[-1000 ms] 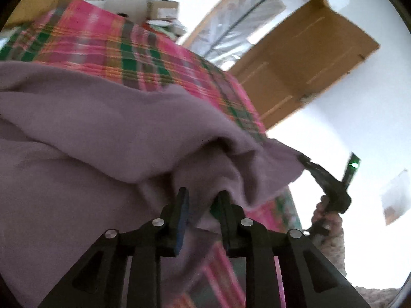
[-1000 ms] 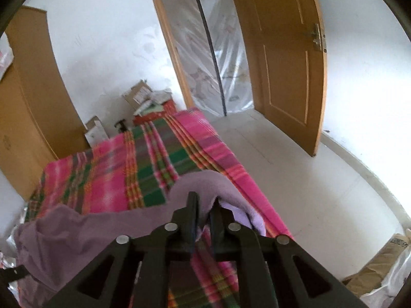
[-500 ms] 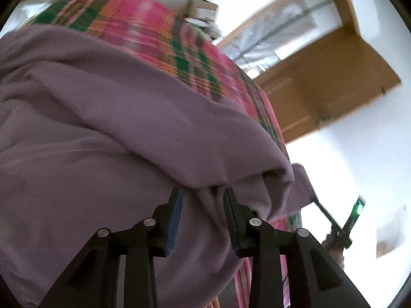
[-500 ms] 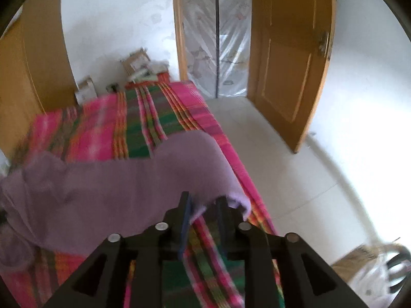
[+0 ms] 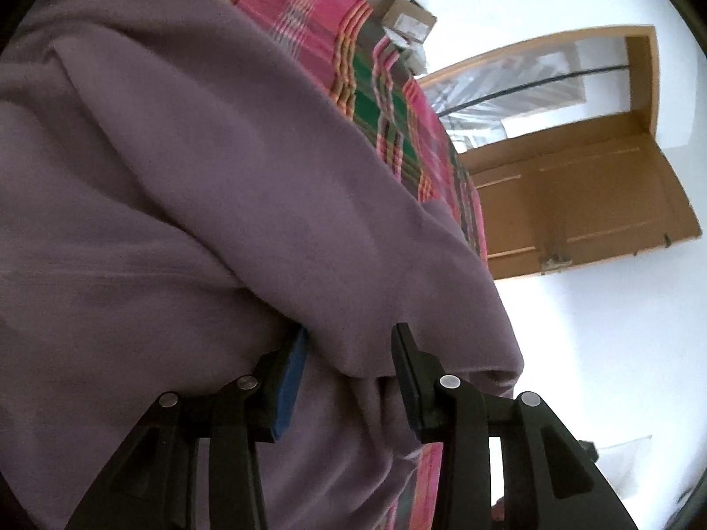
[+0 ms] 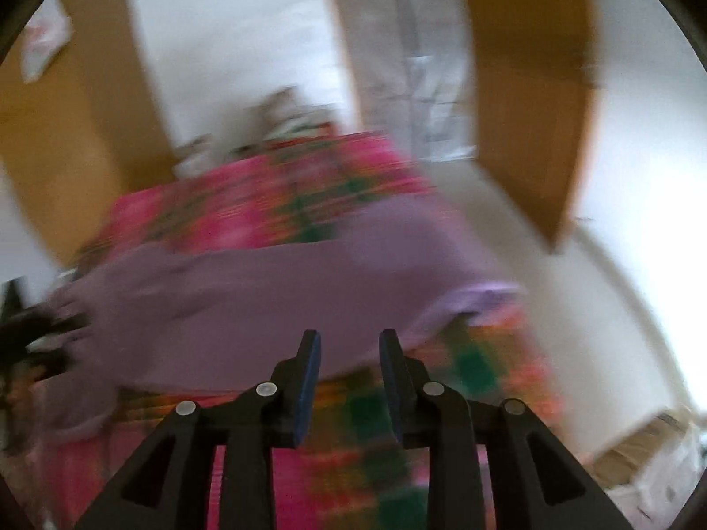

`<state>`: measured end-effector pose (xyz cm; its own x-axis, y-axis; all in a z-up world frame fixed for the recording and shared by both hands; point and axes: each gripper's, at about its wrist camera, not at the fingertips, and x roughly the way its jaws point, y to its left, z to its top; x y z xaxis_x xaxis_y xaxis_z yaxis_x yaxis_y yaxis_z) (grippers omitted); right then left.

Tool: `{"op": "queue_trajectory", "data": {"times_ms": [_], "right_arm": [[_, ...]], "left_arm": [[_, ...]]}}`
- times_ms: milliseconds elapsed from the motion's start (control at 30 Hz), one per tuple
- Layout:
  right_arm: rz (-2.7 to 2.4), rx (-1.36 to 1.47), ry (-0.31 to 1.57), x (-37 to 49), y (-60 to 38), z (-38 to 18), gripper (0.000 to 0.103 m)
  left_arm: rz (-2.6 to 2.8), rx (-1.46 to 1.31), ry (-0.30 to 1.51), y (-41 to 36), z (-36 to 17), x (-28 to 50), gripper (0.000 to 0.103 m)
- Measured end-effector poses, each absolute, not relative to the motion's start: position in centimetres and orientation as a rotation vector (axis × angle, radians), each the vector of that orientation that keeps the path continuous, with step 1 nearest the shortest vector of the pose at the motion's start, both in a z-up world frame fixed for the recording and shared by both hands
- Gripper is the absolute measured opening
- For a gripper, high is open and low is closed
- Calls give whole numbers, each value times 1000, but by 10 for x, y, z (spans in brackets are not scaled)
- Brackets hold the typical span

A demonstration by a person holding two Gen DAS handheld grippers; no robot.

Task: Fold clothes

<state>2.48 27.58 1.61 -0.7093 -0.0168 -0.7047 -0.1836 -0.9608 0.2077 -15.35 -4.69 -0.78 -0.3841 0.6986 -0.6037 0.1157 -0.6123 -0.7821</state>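
Observation:
A purple garment point(image 5: 185, 203) lies bunched across a bed covered with a pink and green plaid sheet point(image 5: 375, 88). In the left wrist view my left gripper point(image 5: 351, 338) is open, and a thick fold of the garment hangs loosely between its spread fingers. The right wrist view is blurred by motion. There the purple garment point(image 6: 274, 291) lies spread over the plaid sheet point(image 6: 362, 433). My right gripper point(image 6: 350, 335) is open at the garment's near edge, with nothing pinched. A dark blurred shape at the garment's far left end is my left gripper point(image 6: 39, 335).
An open wooden door point(image 5: 574, 203) and a plastic-covered doorway point(image 5: 508, 88) stand beyond the bed. Cardboard boxes point(image 5: 408, 17) sit at the bed's far end. A wooden wardrobe point(image 6: 70, 141) stands to the left, white floor point(image 6: 574, 309) to the right, and bags point(image 6: 654, 463) lie there.
Both grippers went from shut on the purple garment to open. The garment dropped onto the bed, more spread out. The right gripper is moving fast, which blurs its view.

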Motion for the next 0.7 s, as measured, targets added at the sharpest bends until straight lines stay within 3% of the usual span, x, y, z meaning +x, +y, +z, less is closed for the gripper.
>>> {"op": "queue_trajectory", "data": {"times_ms": [100, 400, 467, 567, 667, 700], "right_arm": [[2960, -1257, 507, 1, 238, 8, 34], [3208, -1502, 374, -46, 156, -8, 40], [3219, -1511, 326, -42, 149, -10, 40], [3211, -1518, 223, -43, 143, -11, 39], [3207, -1464, 107, -44, 140, -5, 5], [3210, -1420, 64, -43, 140, 0, 4]], "left_arm": [[2022, -1454, -1194, -49, -13, -160, 41], [2021, -1403, -1300, -52, -10, -169, 41], [2055, -1385, -1279, -51, -5, -173, 30], [2116, -1345, -1231, -49, 5, -177, 26], [2146, -1302, -1226, -53, 12, -182, 26], [2152, -1289, -1226, -54, 14, -184, 26]]}}
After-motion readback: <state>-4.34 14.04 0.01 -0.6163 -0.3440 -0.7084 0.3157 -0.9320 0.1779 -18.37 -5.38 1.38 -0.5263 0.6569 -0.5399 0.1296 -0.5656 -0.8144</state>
